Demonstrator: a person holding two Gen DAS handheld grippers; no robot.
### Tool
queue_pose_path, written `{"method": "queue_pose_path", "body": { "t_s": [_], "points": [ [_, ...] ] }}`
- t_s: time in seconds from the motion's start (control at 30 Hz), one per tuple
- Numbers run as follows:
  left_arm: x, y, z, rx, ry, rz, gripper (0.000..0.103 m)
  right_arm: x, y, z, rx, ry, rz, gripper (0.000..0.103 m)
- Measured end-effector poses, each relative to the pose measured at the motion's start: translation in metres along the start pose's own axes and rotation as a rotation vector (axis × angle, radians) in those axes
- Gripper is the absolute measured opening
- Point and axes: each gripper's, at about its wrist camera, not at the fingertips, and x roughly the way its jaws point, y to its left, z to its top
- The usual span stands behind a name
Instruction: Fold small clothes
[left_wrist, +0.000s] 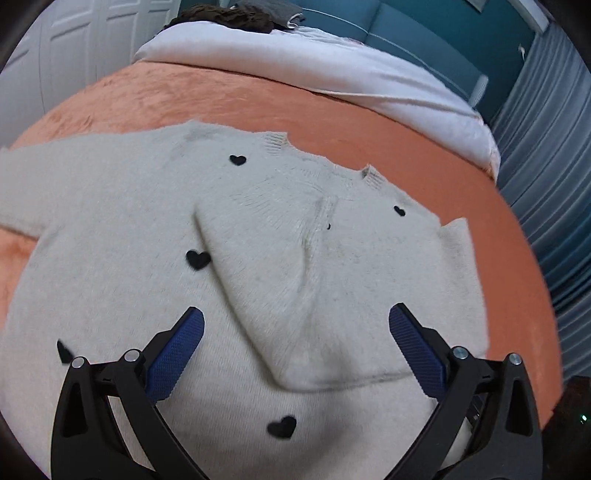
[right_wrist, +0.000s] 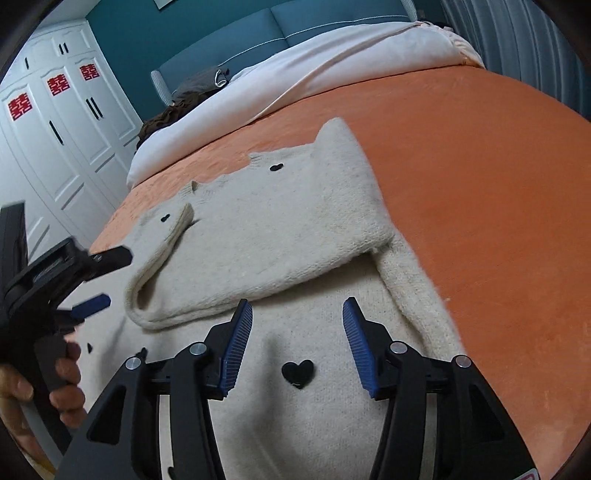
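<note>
Cream knitted sweater (left_wrist: 122, 229) with small black heart patches (left_wrist: 198, 259), lying flat on the orange blanket (left_wrist: 332, 114) of a bed, its collar toward the headboard end and its hem toward the foot edge. One sleeve (right_wrist: 258, 236) is folded diagonally across the chest, the cuff resting on the body of the garment; in the left wrist view the other sleeve extends sideways toward the bed's left edge. Left tongs (left_wrist: 295, 325): fingers spread wide, blue pads (left_wrist: 173, 354) facing each other, hovering above the folded cuff and gripping nothing. Right tongs (right_wrist: 297, 314): fingers likewise spread, poised over the lower body of the sweater just below the folded sleeve, a heart patch between them. The right wrist view also shows the left tongs at the frame's left, held by a hand (right_wrist: 55, 380). A white duvet (right_wrist: 314, 74) lies bunched at the head of the bed, a teal padded headboard (right_wrist: 236, 37) behind it and white wardrobe doors (right_wrist: 66, 122) beside the bed.
</note>
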Motion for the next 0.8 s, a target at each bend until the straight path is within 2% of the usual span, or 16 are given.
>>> {"method": "queue_pose_path", "body": {
  "t_s": [0.03, 0.07, 0.1, 0.13, 0.17, 0.2, 0.27, 0.4, 0.47, 0.5, 0.57, 0.63, 0.7, 0.8],
  "points": [
    [0.011, -0.006, 0.004, 0.019, 0.014, 0.017, 0.093, 0.004, 0.003, -0.003, -0.009, 0.007, -0.007, 0.051],
    [0.02, -0.008, 0.008, 0.033, 0.029, 0.023, 0.074, 0.006, 0.001, -0.005, -0.011, 0.012, -0.006, 0.052],
    [0.03, -0.008, 0.012, 0.041, 0.06, 0.024, 0.049, 0.007, 0.001, -0.007, -0.014, 0.017, -0.003, 0.053],
    [0.036, -0.005, 0.015, 0.035, 0.083, 0.02, 0.04, 0.007, 0.0, -0.008, -0.015, 0.019, -0.001, 0.055],
    [0.039, 0.002, 0.019, 0.016, 0.088, 0.008, 0.025, 0.009, 0.0, -0.007, -0.013, 0.022, 0.006, 0.056],
    [0.038, 0.009, 0.025, -0.007, 0.084, -0.046, 0.013, 0.01, -0.001, -0.006, -0.005, 0.025, 0.015, 0.056],
    [0.029, 0.023, 0.038, -0.065, 0.061, -0.139, 0.011, 0.01, -0.006, -0.001, 0.027, 0.025, 0.046, 0.056],
    [-0.03, 0.055, 0.077, -0.163, -0.157, -0.296, 0.011, 0.018, -0.018, 0.017, 0.11, 0.015, 0.079, 0.056],
    [-0.053, 0.078, 0.083, -0.206, -0.235, -0.351, 0.011, 0.02, -0.023, 0.021, 0.135, 0.006, 0.074, 0.056],
    [-0.058, 0.089, 0.08, -0.213, -0.252, -0.343, 0.011, 0.022, -0.025, 0.022, 0.153, 0.004, 0.079, 0.056],
    [-0.045, 0.106, 0.067, -0.202, -0.214, -0.281, 0.011, 0.027, -0.028, 0.02, 0.187, 0.015, 0.104, 0.056],
    [-0.012, 0.124, 0.046, -0.22, -0.106, -0.237, 0.011, 0.03, -0.027, 0.019, 0.203, 0.013, 0.108, 0.056],
    [0.016, 0.141, 0.018, -0.281, -0.017, -0.231, 0.012, 0.031, -0.027, 0.021, 0.213, 0.01, 0.117, 0.058],
    [0.028, 0.151, 0.004, -0.35, -0.022, -0.268, 0.015, 0.035, -0.031, 0.027, 0.281, 0.014, 0.147, 0.059]
  ]
}}
